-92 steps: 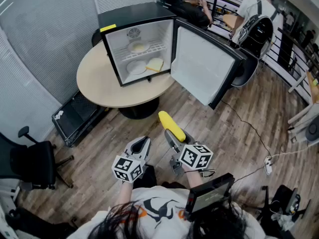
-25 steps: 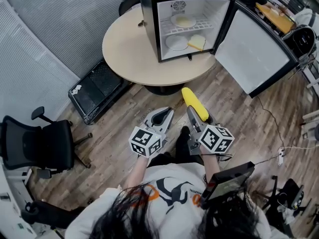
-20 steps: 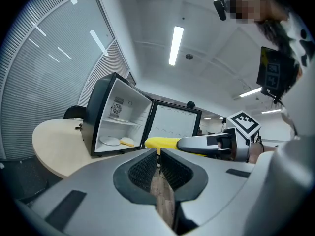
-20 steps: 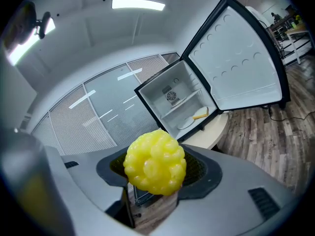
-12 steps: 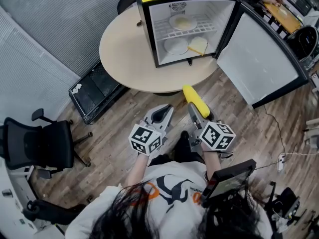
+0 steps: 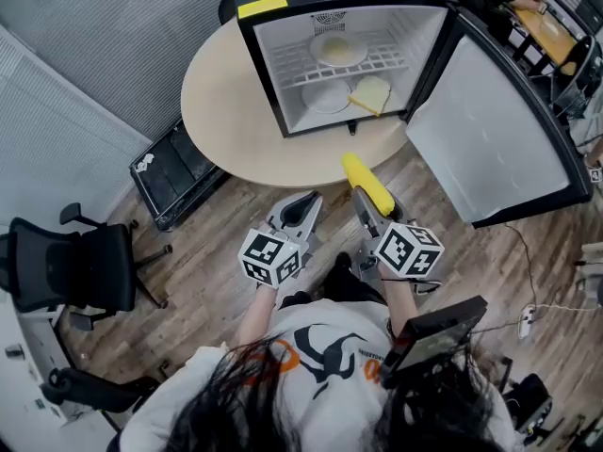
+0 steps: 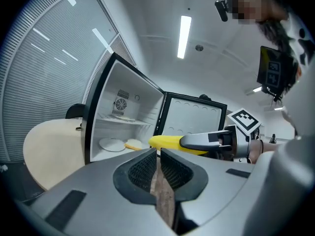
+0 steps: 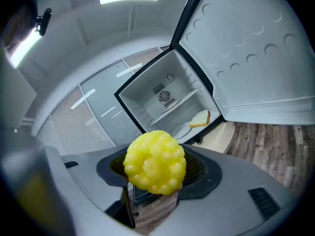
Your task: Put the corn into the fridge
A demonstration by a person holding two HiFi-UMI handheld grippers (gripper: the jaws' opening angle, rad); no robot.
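While the right tool (image 6: pixel 374 213) is clamping the corn (image 6: pixel 366 182) by its near end, the left tool (image 6: pixel 300 211) is hanging beside it, jaws together on nothing. The corn, reaching the edge of the tabletop (image 6: pixel 224 111), should be going in level, clearing the plate (image 6: pixel 325 98) and bread (image 6: pixel 369 93) inside the fridge (image 6: pixel 271 59). Its door (image 6: pixel 490 130) is standing wide over wood floor (image 6: pixel 212 248).

A round beige table (image 6: pixel 221 111) stands just ahead of the gripper fingers (image 6: pixel 303 207), on a brown wood-plank floor (image 6: pixel 212 252). Farther ahead of them, a round white upper plate (image 6: pixel 338 49) sits above a white lower plate (image 6: pixel 327 97), with a pale slice of bread (image 6: pixel 369 93) just right of the lower one. A black open crate (image 6: pixel 184 172) lies ahead-left of the fingers, a black swivel office chair (image 6: pixel 71 271) well to their left, and grey slatted blinds (image 6: pixel 113 36) are beyond.
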